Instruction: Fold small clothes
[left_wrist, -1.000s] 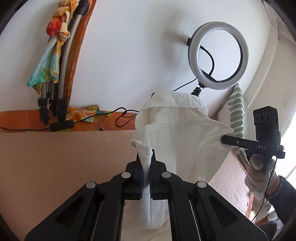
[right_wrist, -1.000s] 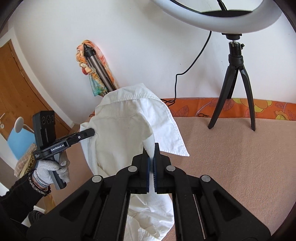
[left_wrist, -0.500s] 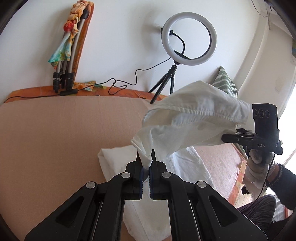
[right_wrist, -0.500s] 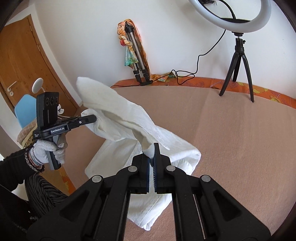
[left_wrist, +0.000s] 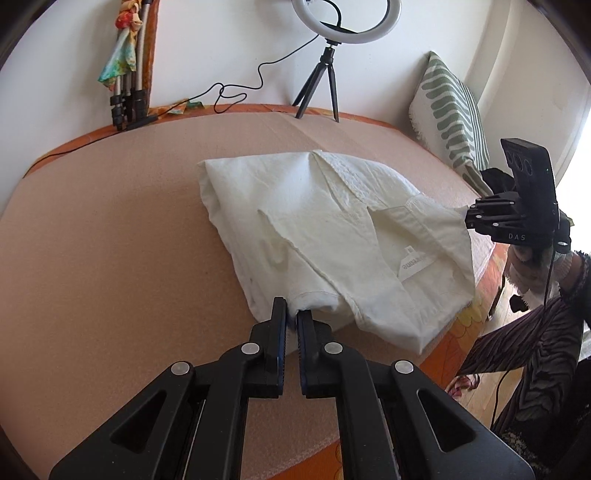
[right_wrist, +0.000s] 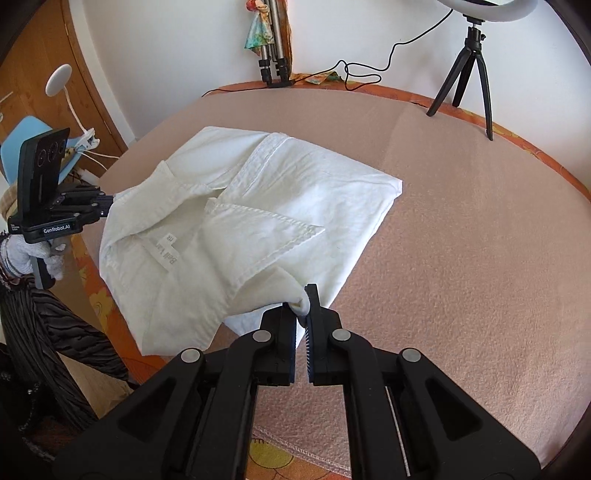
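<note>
A: Two grippers on one white shirt (left_wrist: 332, 236). How do they stand?

B: The left gripper (left_wrist: 291, 321) is pinched on a hem edge right at its fingertips. The right gripper (right_wrist: 302, 306) is clamped on a bunched corner of cloth. Between them the shirt lies on the pink blanket (left_wrist: 110, 240), collar and label up, its near edge hanging slightly over the bed's side.

A: How will it handle?

B: I'd judge it light, limp woven cotton: no stiffness, it drapes and creases wherever it's dropped. Seams, hem and collar are thicker, so they give firmer purchase than the single layer.

A: Risk?

B: Slack layers sliding, I think, spoiling the fold.
</note>
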